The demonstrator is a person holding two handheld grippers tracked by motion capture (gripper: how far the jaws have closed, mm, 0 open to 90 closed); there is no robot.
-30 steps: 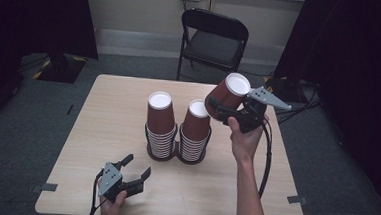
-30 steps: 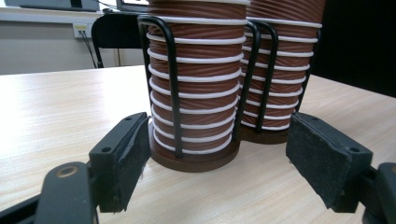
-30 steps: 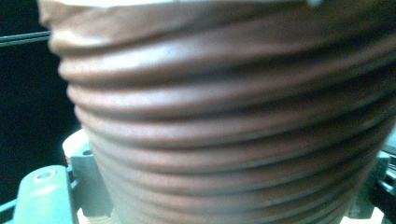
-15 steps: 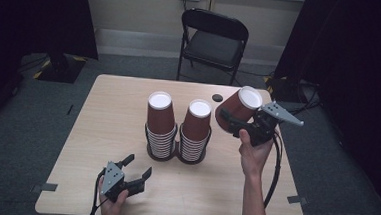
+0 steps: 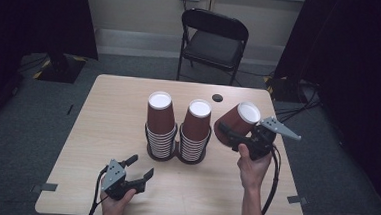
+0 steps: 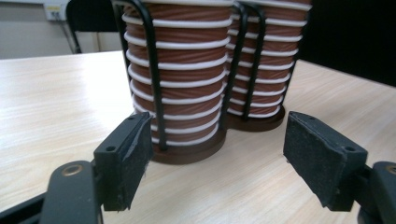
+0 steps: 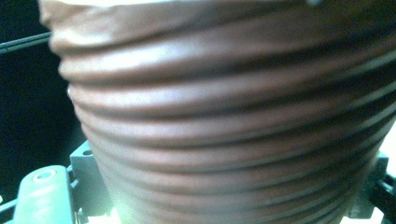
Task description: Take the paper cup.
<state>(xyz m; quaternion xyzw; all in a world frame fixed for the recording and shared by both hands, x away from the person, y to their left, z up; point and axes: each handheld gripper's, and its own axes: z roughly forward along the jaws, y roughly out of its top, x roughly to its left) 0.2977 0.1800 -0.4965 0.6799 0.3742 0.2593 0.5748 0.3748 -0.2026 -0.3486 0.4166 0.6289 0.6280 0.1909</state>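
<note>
So I've got one brown cup [image 5: 237, 121] clamped in my right tongs [image 5: 233, 136], right of centre in the high view. It's tipped over with its white bottom pointing up and away from me, and it hangs above the desk [image 5: 103, 112], just right of the two stacks, not touching them. The right gripper view looks straight along its ribbed wall [image 7: 233, 130], with a jaw at each bottom corner pressing it from the sides. I grip it by the wall so the mouth stays free to slide over another cup.

The stacks [image 5: 160, 123] sit upside down in a black wire rack [image 6: 152, 70] mid-desk, two columns side by side. The rack keeps them from toppling when a cup goes on or comes off.

My left tongs [image 5: 135, 170] rest low at the bottom left of the high view, jaws wide apart with nothing between the pads [image 6: 135, 158], aimed at the rack's base. I reckon that's so I can steady the rack if needed.
</note>
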